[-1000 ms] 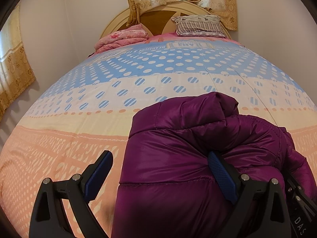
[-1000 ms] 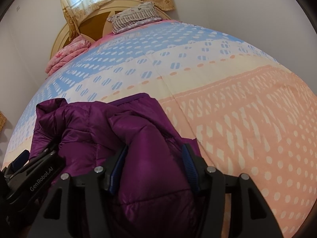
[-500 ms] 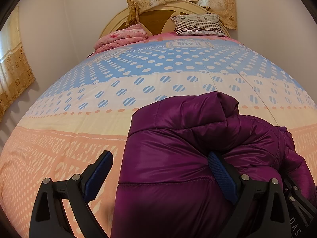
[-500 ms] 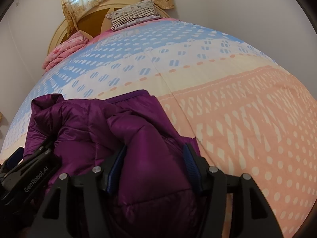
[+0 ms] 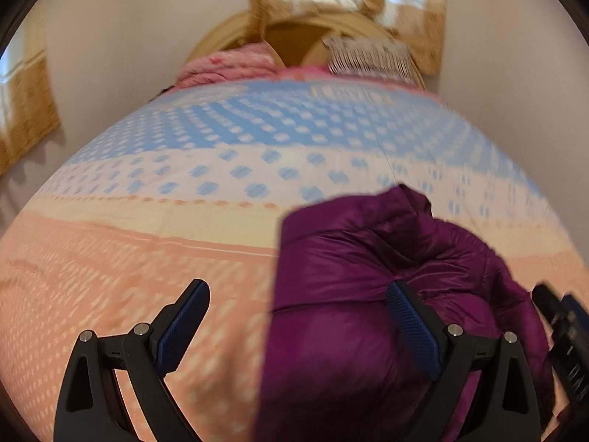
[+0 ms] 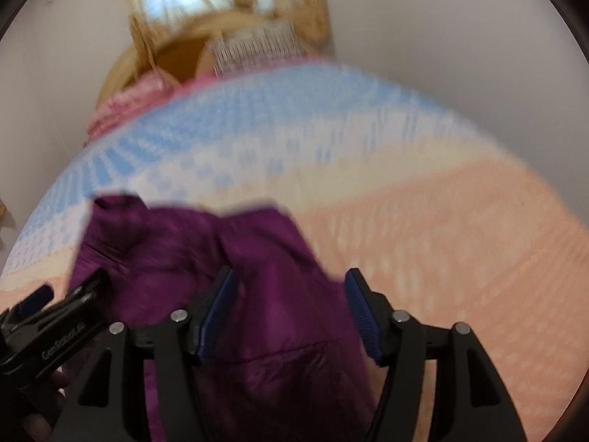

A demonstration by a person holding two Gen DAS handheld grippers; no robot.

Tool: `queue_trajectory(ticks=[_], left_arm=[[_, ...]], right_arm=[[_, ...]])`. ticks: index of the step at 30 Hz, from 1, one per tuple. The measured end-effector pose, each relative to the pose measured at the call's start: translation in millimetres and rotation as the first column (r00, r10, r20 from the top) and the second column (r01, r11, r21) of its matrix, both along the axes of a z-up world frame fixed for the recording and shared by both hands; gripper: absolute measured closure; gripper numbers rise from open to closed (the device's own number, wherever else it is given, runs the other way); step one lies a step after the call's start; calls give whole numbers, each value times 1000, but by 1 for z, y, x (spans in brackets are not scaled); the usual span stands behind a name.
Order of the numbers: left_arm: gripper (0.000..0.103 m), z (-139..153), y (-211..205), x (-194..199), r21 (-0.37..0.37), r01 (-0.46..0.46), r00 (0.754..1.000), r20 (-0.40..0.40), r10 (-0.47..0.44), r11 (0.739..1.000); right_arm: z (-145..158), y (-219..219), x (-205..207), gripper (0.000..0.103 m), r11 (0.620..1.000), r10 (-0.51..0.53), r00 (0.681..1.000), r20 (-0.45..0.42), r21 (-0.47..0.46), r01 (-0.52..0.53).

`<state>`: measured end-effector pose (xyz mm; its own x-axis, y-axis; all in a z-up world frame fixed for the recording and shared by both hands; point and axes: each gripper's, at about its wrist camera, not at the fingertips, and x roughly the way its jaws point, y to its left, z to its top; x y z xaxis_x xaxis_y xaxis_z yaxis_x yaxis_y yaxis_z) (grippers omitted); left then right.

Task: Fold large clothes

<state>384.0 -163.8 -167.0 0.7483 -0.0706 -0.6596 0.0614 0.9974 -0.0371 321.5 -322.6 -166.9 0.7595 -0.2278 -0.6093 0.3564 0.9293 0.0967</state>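
Note:
A purple puffer jacket (image 5: 368, 287) lies bunched in a folded heap on the bed; it also shows in the right wrist view (image 6: 228, 258). My left gripper (image 5: 298, 316) is open wide, its right finger (image 5: 412, 328) against the jacket's top and its left finger (image 5: 180, 328) over bare bedspread. My right gripper (image 6: 289, 309) is open with a fold of the jacket between its fingers, not pinched. Each gripper shows at the edge of the other's view. Both views are motion-blurred.
The bedspread (image 5: 184, 191) has peach, cream and blue dotted bands. A pink folded quilt (image 5: 224, 64) and a striped pillow (image 5: 368, 55) sit at the headboard. Walls close in on both sides; curtains hang behind the bed.
Both grippers have tilted up and pulled back, so the jacket sits lower in the views. The right gripper's fingers have spread wider. The jacket stays on the bed.

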Motion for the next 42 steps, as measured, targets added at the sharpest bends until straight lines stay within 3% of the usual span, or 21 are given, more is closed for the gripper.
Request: queue_trajectory(ticks=[3,4,5,6,9,21,42], left_arm=[[6,-6,17,-12,-30,-15,1000,-20,15,999],[6,-12,19,-13,-31,-14,999,-38,12,999],[6,-20,20,-13,-25,-2,998,-61,1,1000],[6,-24,20,-13,-21,5,998,-69,-6,1000],[6,-34,22,-15,-63,14,998,-61,-18,998],[1,-50,4,-8,-48,1,997,-82,-5,999],[1,-52,-3,-10,-18,-2,996,-89,0,1000]], right_arm=[[13,24,6,40,992,109,994,18,-60,-108],[7,29,13,44,987,150,989,-9,-55,-150],[0,30,20,57,984,165,985,-41,-54,-167],[-12,27,26,64,985,163,984,-75,-50,-167],[-37,11,29,67,988,156,982,-106,8,-156],[-52,-7,28,67,981,167,982,-89,114,-157],[-58,-7,35,68,986,154,980,-128,86,-144]])
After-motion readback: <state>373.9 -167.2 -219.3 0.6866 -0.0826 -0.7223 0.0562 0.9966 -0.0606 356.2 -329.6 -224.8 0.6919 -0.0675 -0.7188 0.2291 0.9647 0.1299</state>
